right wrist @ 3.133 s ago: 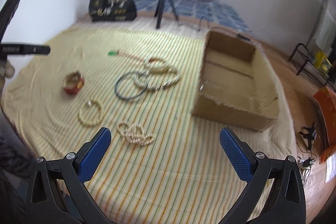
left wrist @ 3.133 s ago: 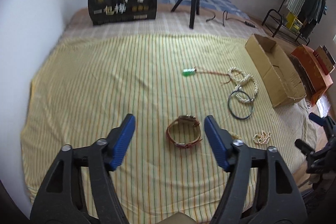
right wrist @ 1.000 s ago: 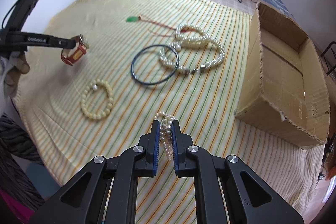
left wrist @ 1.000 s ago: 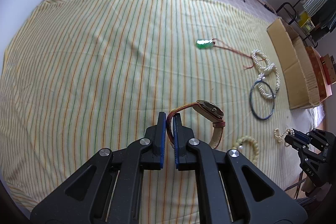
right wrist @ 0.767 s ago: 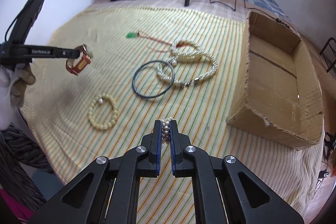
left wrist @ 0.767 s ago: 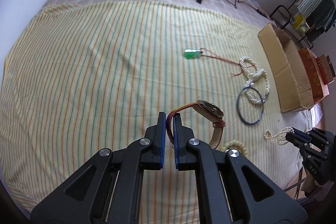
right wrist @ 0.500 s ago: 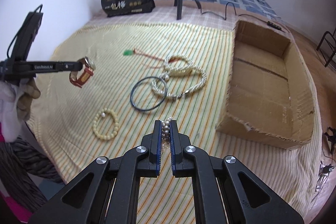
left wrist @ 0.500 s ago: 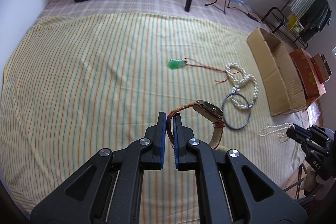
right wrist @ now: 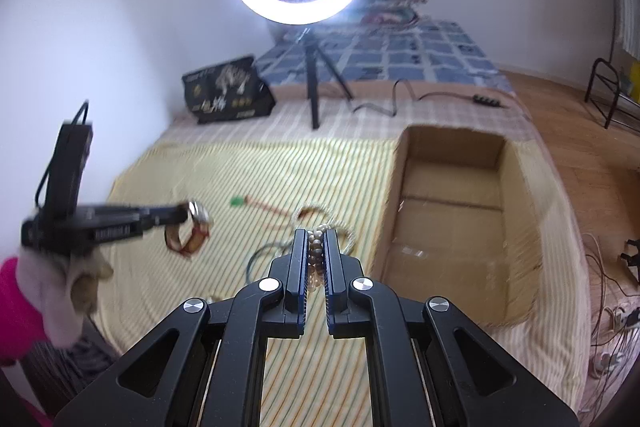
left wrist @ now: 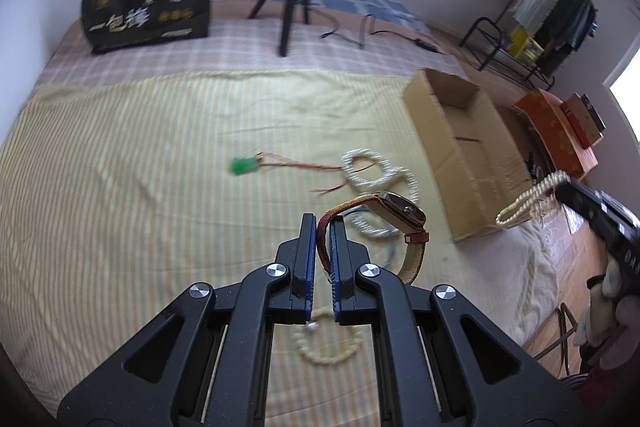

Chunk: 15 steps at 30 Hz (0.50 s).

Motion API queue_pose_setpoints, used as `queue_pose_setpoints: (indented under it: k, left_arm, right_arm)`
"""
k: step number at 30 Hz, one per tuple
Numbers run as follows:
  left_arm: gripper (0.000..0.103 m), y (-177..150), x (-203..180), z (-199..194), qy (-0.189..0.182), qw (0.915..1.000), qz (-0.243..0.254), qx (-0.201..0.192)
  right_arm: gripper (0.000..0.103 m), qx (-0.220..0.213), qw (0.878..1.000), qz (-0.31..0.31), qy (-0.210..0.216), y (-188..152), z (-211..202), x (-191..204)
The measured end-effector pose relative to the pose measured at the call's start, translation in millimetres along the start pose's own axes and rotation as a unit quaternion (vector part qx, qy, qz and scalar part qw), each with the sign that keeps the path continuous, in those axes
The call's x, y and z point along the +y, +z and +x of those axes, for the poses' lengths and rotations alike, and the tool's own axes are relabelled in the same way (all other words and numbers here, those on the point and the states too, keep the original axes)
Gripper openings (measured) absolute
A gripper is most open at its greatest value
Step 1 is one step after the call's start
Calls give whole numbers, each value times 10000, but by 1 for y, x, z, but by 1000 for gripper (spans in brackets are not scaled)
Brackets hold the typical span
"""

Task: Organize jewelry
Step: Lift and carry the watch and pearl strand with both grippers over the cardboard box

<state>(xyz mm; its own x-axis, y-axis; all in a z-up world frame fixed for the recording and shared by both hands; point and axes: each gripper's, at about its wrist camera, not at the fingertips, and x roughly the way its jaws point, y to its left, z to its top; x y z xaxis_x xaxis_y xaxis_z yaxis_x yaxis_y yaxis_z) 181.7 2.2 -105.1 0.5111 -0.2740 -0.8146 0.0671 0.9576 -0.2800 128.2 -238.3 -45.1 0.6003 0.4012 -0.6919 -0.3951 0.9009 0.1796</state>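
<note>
My left gripper (left wrist: 323, 223) is shut on the red-brown strap of a wristwatch (left wrist: 394, 211), held up above the striped bedspread (left wrist: 120, 187). The right wrist view shows the same watch (right wrist: 192, 233) hanging from that gripper (right wrist: 182, 215) at the left. My right gripper (right wrist: 315, 239) is shut on a pearl strand (right wrist: 315, 255), which dangles as a loop (left wrist: 524, 203) in the left wrist view, close to the open cardboard box (left wrist: 460, 143) (right wrist: 452, 211). A green pendant (left wrist: 240, 165) on a red cord, a white pearl necklace (left wrist: 376, 167) and a cream bead bracelet (left wrist: 328, 347) lie on the bedspread.
A ring light on a black tripod (right wrist: 312, 83) and a black printed bag (left wrist: 146, 1) stand at the far end of the bed. A cable (right wrist: 400, 99) runs beside the tripod. An orange box (left wrist: 560, 131) and a rack (left wrist: 532, 27) are on the floor to the right.
Both grippers have risen from the bedspread with their pieces, the watch and the pearl strand. The views now tilt up, and the cardboard box sits nearer to both.
</note>
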Motion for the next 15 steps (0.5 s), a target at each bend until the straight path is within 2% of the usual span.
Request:
queue_pose_setpoints:
  k: [5, 15]
  left_arm:
    - [4, 8, -34, 3, -202, 9995, 212, -90]
    - [4, 15, -98, 27, -416, 9972, 617, -65]
  right_arm:
    - [6, -247, 9992, 208, -229, 16, -6, -21]
    - [6, -322, 9955, 384, -804, 35, 6, -73]
